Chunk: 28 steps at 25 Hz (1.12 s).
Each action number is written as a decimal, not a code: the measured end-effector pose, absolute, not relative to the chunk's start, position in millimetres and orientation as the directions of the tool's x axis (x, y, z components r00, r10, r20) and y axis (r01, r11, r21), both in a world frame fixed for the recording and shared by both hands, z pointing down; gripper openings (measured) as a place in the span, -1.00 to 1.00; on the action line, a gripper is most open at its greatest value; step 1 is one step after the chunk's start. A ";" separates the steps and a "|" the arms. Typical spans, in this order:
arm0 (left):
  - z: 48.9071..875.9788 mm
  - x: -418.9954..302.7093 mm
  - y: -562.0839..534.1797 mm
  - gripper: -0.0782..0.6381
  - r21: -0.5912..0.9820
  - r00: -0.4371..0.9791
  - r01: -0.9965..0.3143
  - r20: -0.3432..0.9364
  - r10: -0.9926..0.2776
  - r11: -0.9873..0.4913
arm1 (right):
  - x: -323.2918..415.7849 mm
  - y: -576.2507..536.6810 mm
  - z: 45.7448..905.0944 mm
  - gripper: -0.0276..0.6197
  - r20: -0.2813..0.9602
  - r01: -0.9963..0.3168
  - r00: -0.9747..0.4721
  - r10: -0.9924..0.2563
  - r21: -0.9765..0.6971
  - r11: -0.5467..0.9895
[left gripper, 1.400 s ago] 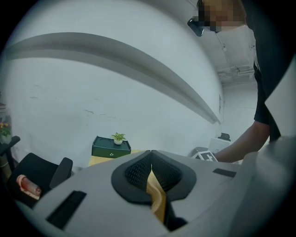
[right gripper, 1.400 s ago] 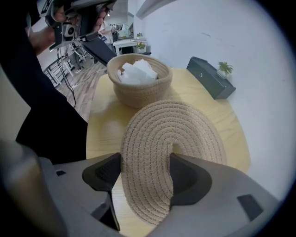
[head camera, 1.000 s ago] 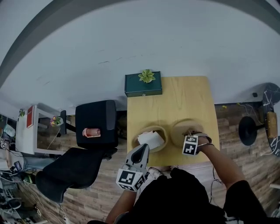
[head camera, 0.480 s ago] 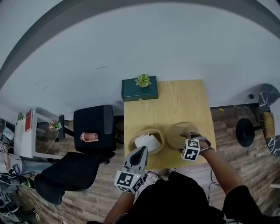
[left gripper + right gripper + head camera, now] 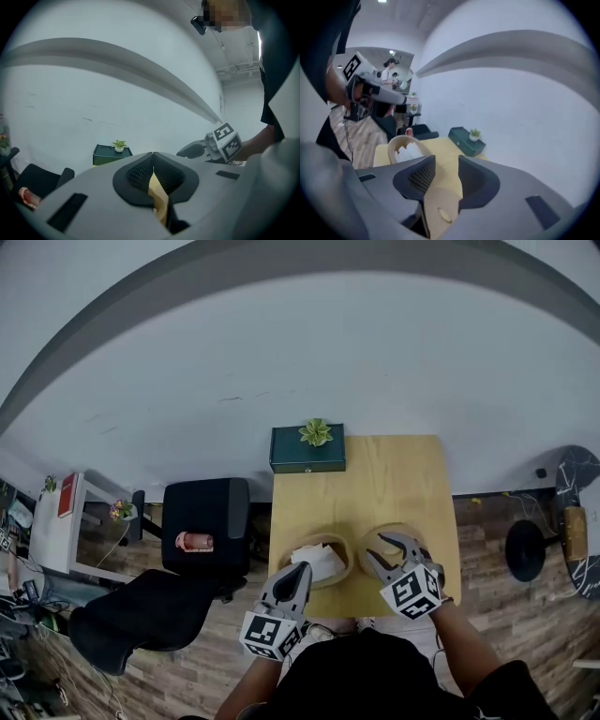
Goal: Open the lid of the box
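Note:
A round wooden box (image 5: 349,557) stands open near the front edge of the table (image 5: 403,484), with white paper (image 5: 317,562) inside. Its lid (image 5: 373,538) lies flat on the table just right of it, and shows as a ridged disc with a small knob (image 5: 440,206). My left gripper (image 5: 302,568) is at the box's near rim, its jaws shut on a wood-coloured edge (image 5: 159,197). My right gripper (image 5: 391,554) hovers over the lid. Its jaws are closing but still stand apart, and the pads (image 5: 417,176) touch nothing; the lid shows through the gap below.
A dark green case with a small plant (image 5: 307,448) sits at the table's far left corner against the white wall. A black chair (image 5: 206,517) stands left of the table. A stool (image 5: 525,549) stands on the floor to the right.
My right gripper has lifted off the lid and drawn back toward me, with the lid left flat on the table. My left gripper has stayed at the box's rim.

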State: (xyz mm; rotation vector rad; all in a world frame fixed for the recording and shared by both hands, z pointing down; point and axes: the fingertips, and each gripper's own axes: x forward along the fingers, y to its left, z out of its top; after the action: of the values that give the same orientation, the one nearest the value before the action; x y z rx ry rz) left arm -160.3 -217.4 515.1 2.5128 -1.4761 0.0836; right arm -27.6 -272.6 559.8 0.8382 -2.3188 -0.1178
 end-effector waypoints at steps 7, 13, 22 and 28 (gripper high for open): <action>500.3 -169.2 -227.1 -0.73 0.139 0.467 -0.882 0.142 -0.873 -0.449 | -27.4 -288.7 494.5 -0.85 0.313 -0.716 -0.569 -0.760 0.266 0.646; 499.4 -168.0 -226.6 -0.73 0.130 0.456 -0.888 0.140 -0.879 -0.440 | -27.1 -289.9 461.6 -0.86 0.236 -0.746 -0.572 -0.786 0.249 0.618; 494.8 -162.1 -223.4 -0.73 0.104 0.465 -0.885 0.131 -0.876 -0.454 | -26.6 -275.9 454.4 -0.86 0.228 -0.757 -0.579 -0.783 0.208 0.620; 493.9 -156.9 -222.2 -0.73 0.094 0.473 -0.881 0.132 -0.871 -0.464 | -24.6 -271.1 451.2 -0.86 0.216 -0.748 -0.593 -0.776 0.207 0.630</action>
State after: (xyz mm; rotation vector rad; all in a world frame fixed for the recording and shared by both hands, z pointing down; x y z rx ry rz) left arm -156.9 -222.2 493.9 2.5654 -1.5380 0.0984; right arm -24.6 -271.1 451.2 1.2324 -2.5697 -0.1363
